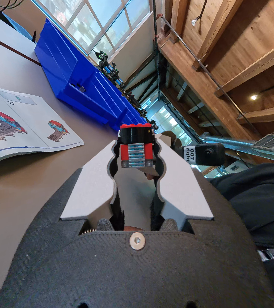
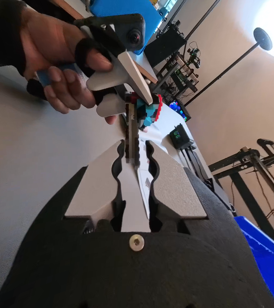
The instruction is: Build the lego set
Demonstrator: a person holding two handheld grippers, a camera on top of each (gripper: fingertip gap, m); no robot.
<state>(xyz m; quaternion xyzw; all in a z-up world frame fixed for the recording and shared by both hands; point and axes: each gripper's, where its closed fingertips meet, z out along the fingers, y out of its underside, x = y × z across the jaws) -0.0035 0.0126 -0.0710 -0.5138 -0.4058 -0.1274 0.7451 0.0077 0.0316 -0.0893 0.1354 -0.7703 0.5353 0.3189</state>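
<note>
My left gripper (image 1: pixel 136 143) is shut on the cab end of a lego truck model (image 1: pixel 136 150), red and black with a grey grille, and holds it above the table. In the right wrist view the left gripper (image 2: pixel 135 105) clamps the red, teal and black cab (image 2: pixel 147 110). The model's long dark baseplate (image 2: pixel 133 141) reaches down between the fingers of my right gripper (image 2: pixel 134 143). Those jaws stand apart with a small gap on each side of the plate. The right gripper's camera mount (image 1: pixel 206 153) shows just right of the model.
An open instruction booklet (image 1: pixel 24 126) lies on the brown table (image 1: pixel 16 183) to the left. Blue bins (image 1: pixel 76 80) stand behind it, and another blue bin (image 2: pixel 269 258) at lower right. A black power adapter (image 2: pixel 179 138) sits on a white table. A person's hand (image 2: pixel 58 66) grips the left tool. Less than 4 cm separates the two grippers' tips.
</note>
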